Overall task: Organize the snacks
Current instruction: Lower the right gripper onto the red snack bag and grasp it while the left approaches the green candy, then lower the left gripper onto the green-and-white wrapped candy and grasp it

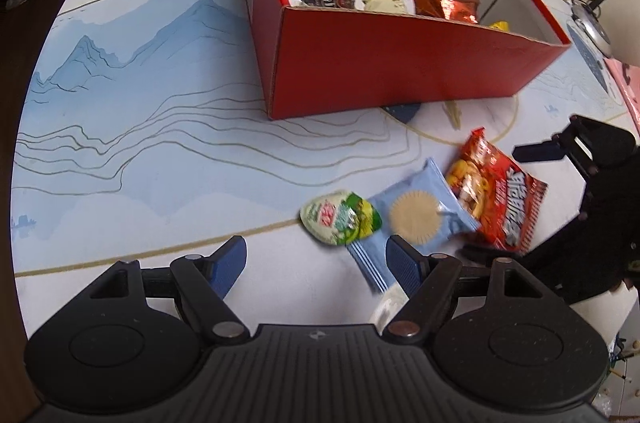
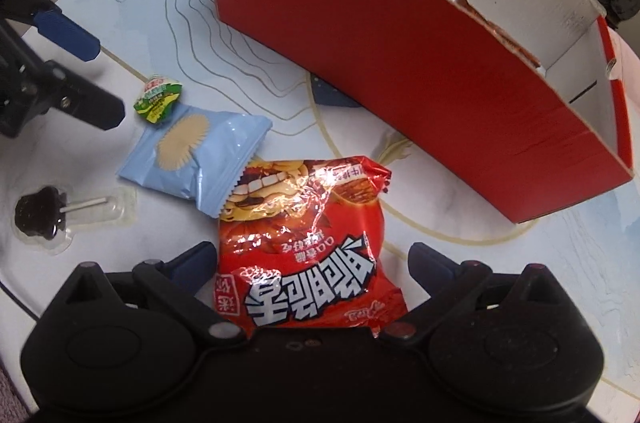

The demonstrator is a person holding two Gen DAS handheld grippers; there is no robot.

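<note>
Red bag (image 2: 308, 243): flat on the desk (image 2: 420, 199), between the right fingers (image 2: 424, 255), which stand spread and not pressing.
Handling: probably light, crinkly, slippery foil; best pinched across its near half.
Blue packet (image 1: 416, 215): just ahead of the left fingers (image 1: 404, 263), which are spread and empty.
Green candy (image 1: 340, 219): touching the packet.
Box (image 1: 392, 63): beyond, snacks inside.

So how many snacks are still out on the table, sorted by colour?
Red: 1, the chips bag
Light blue: 1, the biscuit pack
Green and white: 1, the small candy
Dark brown: 1, the lollipop
Total: 4 on the table outside the box
</note>
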